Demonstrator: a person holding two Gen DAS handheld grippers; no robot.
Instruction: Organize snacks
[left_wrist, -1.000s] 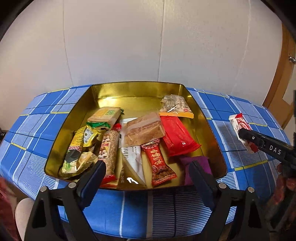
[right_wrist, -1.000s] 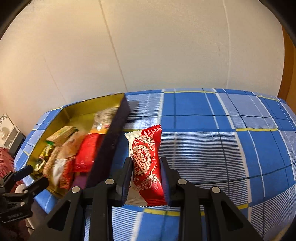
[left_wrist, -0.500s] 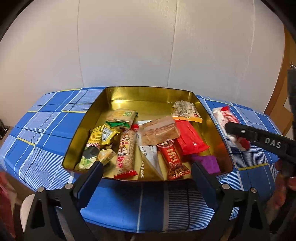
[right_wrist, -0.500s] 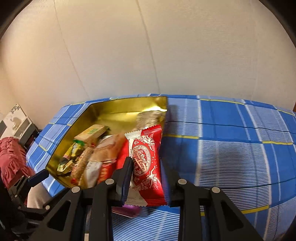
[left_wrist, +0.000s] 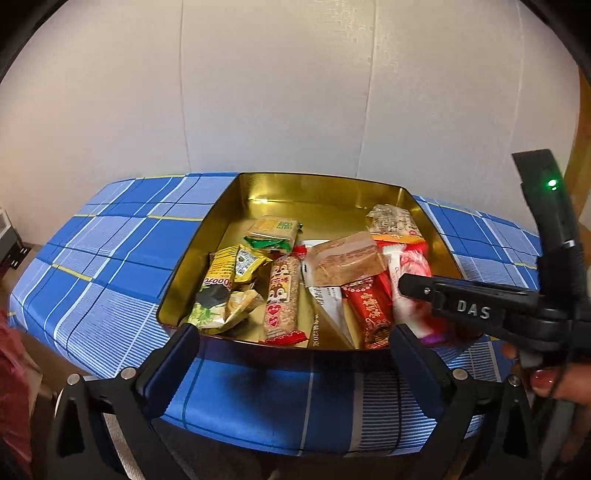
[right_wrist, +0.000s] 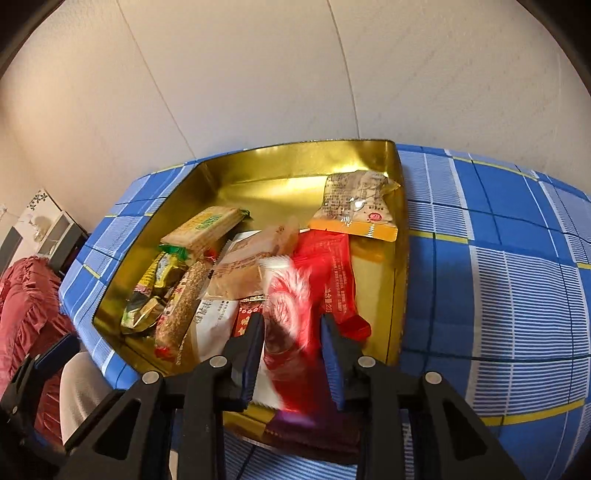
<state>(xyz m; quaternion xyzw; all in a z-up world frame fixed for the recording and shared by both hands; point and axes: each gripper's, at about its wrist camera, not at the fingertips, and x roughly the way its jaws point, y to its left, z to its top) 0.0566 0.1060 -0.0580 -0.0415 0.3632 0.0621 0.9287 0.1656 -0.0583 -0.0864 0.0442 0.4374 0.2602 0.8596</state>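
Over the gold tin (right_wrist: 295, 162) on the blue plaid surface (right_wrist: 498, 266), our right tongs (right_wrist: 291, 354) stand with their blue-padded fingers apart, a red-and-white candy packet (right_wrist: 291, 295) blurred between them above the tin's near right corner. We cannot tell whether the pads touch the wrapper, which is smeared in both views; from the left wrist it shows as a pale red streak (left_wrist: 410, 266) just beyond the right tool's black finger marked DAS.

Our left tongs (left_wrist: 291, 354) hang released at the surface's near edge (left_wrist: 110, 280), short of the tin's front wall (left_wrist: 288, 347), with nothing between their fingers.

Inside the tin lie the sorted snacks: a green-and-tan wafer pack (right_wrist: 207, 225) toward the back left, a yellow sachet (left_wrist: 221, 273) and crumpled gold-green wrappers (left_wrist: 221, 314) at the left wall, a sesame bar with a squirrel print (left_wrist: 282, 295) beside them, a brown translucent pastry bag (left_wrist: 343, 258) at the middle, a white triangular packet (left_wrist: 328, 310) under it, a red patterned bar (left_wrist: 369, 310), a flat red pouch (right_wrist: 336, 273) to the right, and a clear orange-edged pack (right_wrist: 358, 206) in the far right corner. A purple wrapper (right_wrist: 295, 424) shows below the right tongs at the tin's front corner.
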